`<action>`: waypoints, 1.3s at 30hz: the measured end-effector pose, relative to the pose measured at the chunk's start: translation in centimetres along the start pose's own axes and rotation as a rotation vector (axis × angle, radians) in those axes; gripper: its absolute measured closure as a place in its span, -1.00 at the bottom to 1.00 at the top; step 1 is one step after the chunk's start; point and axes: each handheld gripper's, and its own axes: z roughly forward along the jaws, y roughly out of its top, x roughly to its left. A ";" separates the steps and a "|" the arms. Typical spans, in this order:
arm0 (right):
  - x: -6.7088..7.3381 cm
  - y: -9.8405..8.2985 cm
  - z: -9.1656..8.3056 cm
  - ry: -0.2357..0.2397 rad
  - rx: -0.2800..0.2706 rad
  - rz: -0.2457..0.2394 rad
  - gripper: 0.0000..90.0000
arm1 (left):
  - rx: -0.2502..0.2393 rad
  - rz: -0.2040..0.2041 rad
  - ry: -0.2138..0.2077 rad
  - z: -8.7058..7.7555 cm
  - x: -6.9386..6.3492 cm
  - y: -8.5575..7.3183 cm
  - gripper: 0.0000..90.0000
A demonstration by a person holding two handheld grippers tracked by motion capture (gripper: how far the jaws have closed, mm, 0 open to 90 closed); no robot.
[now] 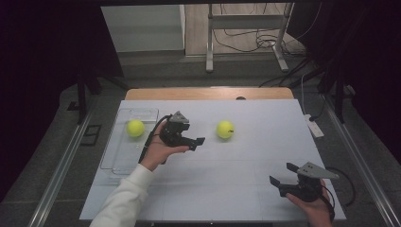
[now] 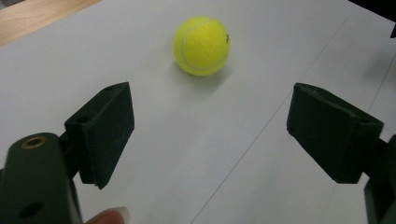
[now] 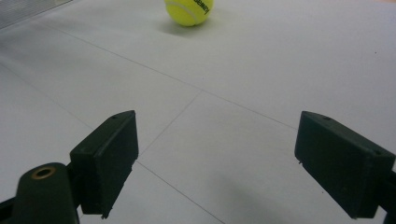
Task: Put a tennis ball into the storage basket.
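A yellow tennis ball (image 1: 225,129) lies on the white table top (image 1: 236,165) right of centre. My left gripper (image 1: 197,143) points at that ball from its left, a short way off. Its jaws stand open with nothing between them, and in the left gripper view the ball (image 2: 201,45) lies ahead of the gripper (image 2: 210,135). A second tennis ball (image 1: 135,128) rests inside a clear tray (image 1: 124,156) at the left. My right gripper (image 1: 283,174) sits near the front right corner, open and empty. The right gripper view shows the ball (image 3: 189,11) far ahead of the gripper (image 3: 217,163).
The table's wooden far edge (image 1: 208,93) borders the white top. A white power strip (image 1: 314,126) lies on the floor by the right edge. A metal stand (image 1: 246,33) and cables sit on the floor beyond the table.
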 end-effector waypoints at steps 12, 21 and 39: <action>-0.1 0.0 0.0 -0.004 0.001 0.001 -0.69 | 0.017 0.002 -0.006 1.1 -0.1 0.5 -0.64; -0.1 0.0 0.0 -0.005 0.003 0.001 -0.69 | 0.035 0.011 -0.011 2.0 -0.3 0.9 -0.64; -0.1 -0.1 0.0 -0.006 0.002 0.004 -0.69 | 0.063 0.010 -0.023 4.1 -0.4 1.9 -0.65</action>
